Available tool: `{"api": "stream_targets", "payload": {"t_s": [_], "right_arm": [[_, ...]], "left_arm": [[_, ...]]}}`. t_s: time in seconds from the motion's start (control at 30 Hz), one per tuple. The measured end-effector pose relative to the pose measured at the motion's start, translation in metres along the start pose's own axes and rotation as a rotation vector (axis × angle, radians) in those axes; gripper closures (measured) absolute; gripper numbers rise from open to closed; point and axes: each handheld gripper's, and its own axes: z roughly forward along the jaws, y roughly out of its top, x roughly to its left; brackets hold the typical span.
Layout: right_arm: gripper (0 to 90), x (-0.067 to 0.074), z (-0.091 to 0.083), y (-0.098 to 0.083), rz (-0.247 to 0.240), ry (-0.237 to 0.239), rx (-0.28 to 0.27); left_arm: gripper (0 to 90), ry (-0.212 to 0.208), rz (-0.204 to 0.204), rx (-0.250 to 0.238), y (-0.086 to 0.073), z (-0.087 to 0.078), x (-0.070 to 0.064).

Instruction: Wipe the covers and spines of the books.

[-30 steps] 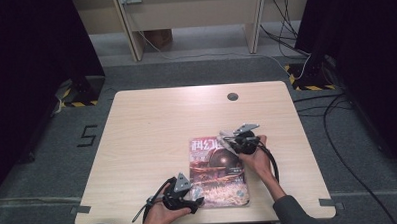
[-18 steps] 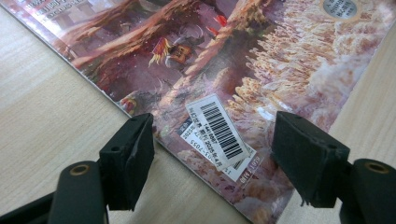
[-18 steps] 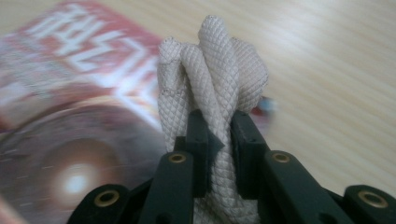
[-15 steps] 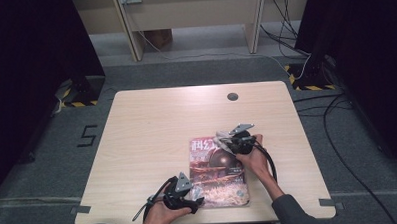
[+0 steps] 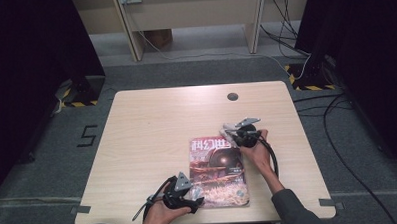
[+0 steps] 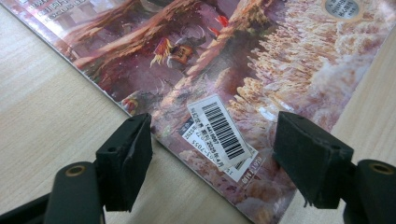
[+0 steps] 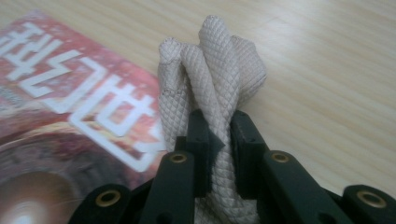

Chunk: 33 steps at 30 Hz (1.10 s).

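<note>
The pale wooden table (image 5: 152, 143) carries a magazine (image 5: 216, 171) lying flat near your edge, its glossy cover in reds and browns with big white title characters at the far end and a white barcode sticker (image 6: 219, 130) at the near corner. Your left gripper (image 5: 182, 195) sits at that near left corner with its jaws spread and nothing pinched; they have just been opening, and the corner lies between them untouched. Keep that hand low and steady so the magazine does not slide. Your right gripper (image 7: 219, 140) is clamped on a bundle of cream braided rope (image 7: 212, 84), several strands folded together, held just above the cover's far right corner. To place it well, I would lower the rope squarely before you release, so the loops do not spring apart.
</note>
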Motion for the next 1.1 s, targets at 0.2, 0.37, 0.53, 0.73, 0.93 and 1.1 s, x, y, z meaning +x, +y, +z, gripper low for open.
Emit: {"api": "stream_targets", "payload": {"t_s": [0.2, 0.37, 0.53, 0.73, 0.93, 1.1], "right_arm": [[80.3, 0.018, 0.003, 0.005, -0.055, 0.041, 0.011], [80.3, 0.001, 0.004, 0.003, -0.011, -0.013, -0.002], [80.3, -0.012, 0.003, 0.000, 0.042, -0.011, -0.016], [80.4, -0.008, 0.002, 0.001, 0.022, -0.017, -0.008], [80.4, 0.005, 0.004, 0.005, -0.005, 0.016, 0.002], [80.4, 0.016, 0.006, 0.007, -0.026, 0.059, 0.001]], "left_arm": [[26.5, 0.002, 0.002, 0.003, 0.000, 0.000, 0.000], [26.5, 0.005, 0.002, -0.001, 0.000, 0.000, 0.000], [26.4, 0.002, 0.000, 0.000, 0.000, 0.000, 0.000], [26.4, 0.000, 0.002, 0.001, 0.000, 0.000, 0.000], [26.4, 0.001, 0.000, 0.001, 0.000, 0.000, 0.000], [25.2, 0.001, -0.005, 0.000, 0.000, 0.000, 0.001]]}}
